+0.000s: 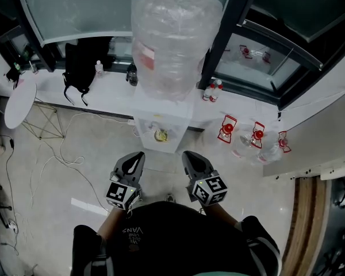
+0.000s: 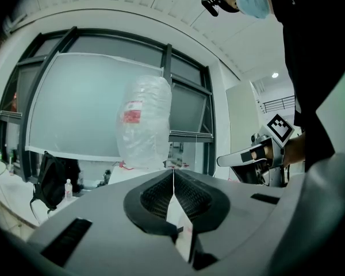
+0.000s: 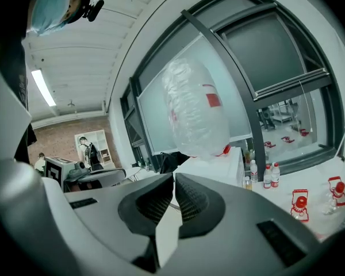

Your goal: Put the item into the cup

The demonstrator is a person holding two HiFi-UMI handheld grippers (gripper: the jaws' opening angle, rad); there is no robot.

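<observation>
Grey left gripper point(image 1: 138, 156) is clenched on nothing. Ahead, on the white dispenser's point(image 1: 171, 115) ledge, sits a small yellowish cup-like thing point(image 1: 161, 135), probably light and tippy, best pinched by its wall. No separate item shows. Right gripper point(image 1: 188, 155) is likewise closed, empty.

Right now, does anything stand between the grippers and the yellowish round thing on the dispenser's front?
Nothing visible does. The left gripper and right gripper, both shut and empty, point at the yellowish round thing on the water dispenser, with open space between.
</observation>
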